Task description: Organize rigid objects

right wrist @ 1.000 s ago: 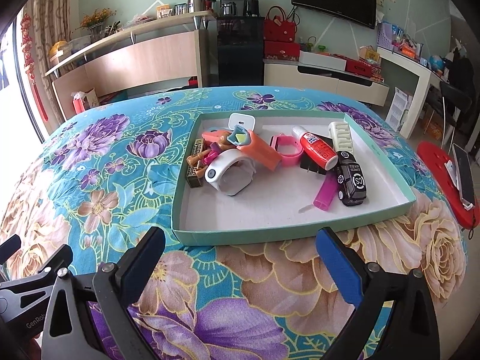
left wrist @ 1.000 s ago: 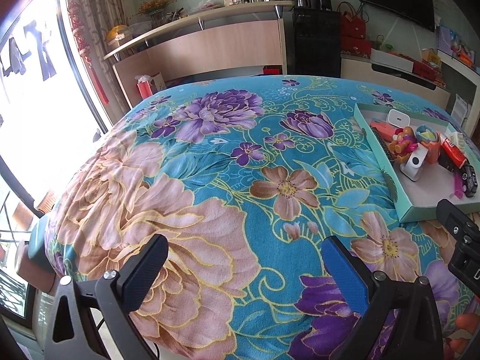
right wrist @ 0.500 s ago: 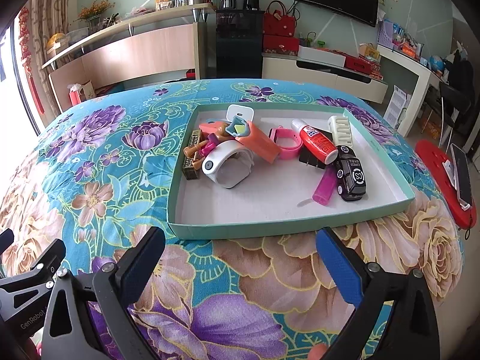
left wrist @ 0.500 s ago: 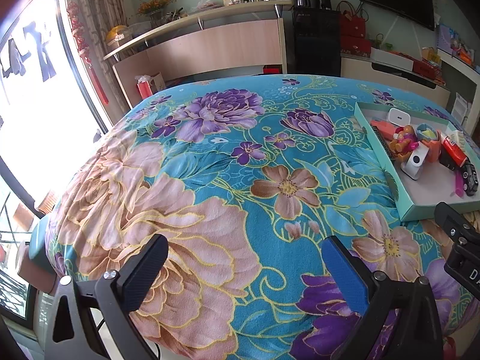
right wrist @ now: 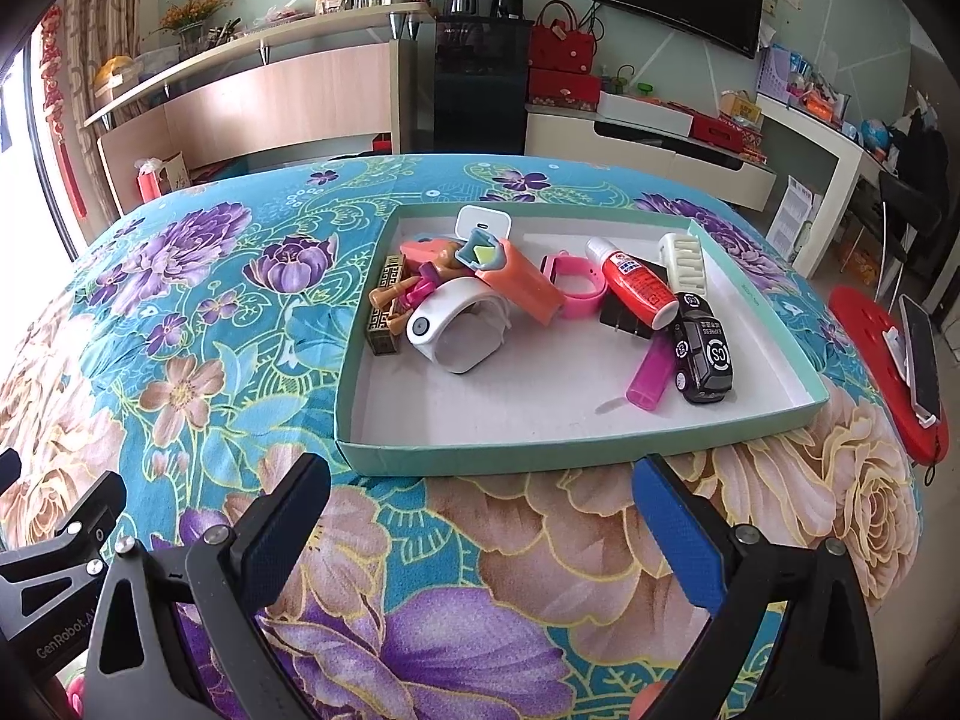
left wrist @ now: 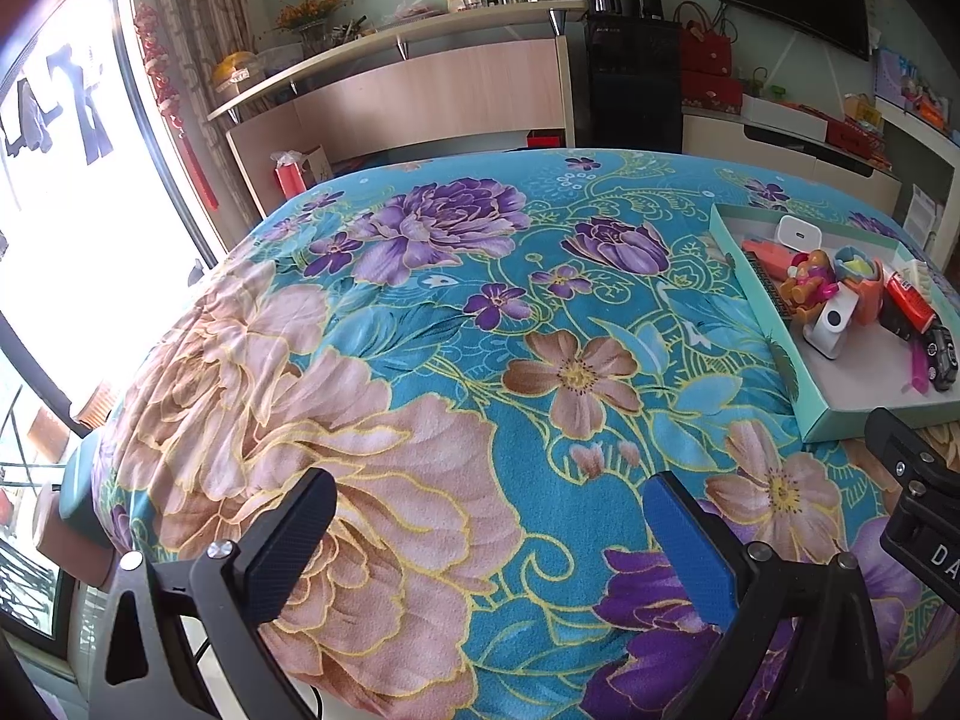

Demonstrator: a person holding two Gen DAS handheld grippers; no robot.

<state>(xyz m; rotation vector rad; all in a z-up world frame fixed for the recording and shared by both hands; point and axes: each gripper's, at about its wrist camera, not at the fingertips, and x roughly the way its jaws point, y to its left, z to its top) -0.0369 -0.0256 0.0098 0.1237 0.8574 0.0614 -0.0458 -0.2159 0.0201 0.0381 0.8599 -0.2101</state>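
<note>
Left wrist view: the left gripper [left wrist: 489, 531] hangs with jaws apart and empty over the floral blanket [left wrist: 420, 360]; the shallow teal tray [left wrist: 762, 300] sits at right.

Right wrist view: the right gripper [right wrist: 480, 519], spread and empty, faces the tray [right wrist: 480, 459], which holds a black toy car [right wrist: 703, 348], red glue bottle [right wrist: 636, 282] and pink lighter [right wrist: 651, 372].

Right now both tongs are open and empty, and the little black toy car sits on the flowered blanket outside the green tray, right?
Not quite. The black toy car lies inside the green tray, beside the pink tube, as the right wrist view shows. The rest holds: the left tongs and right tongs are both open and empty above the flowered blanket.
</note>
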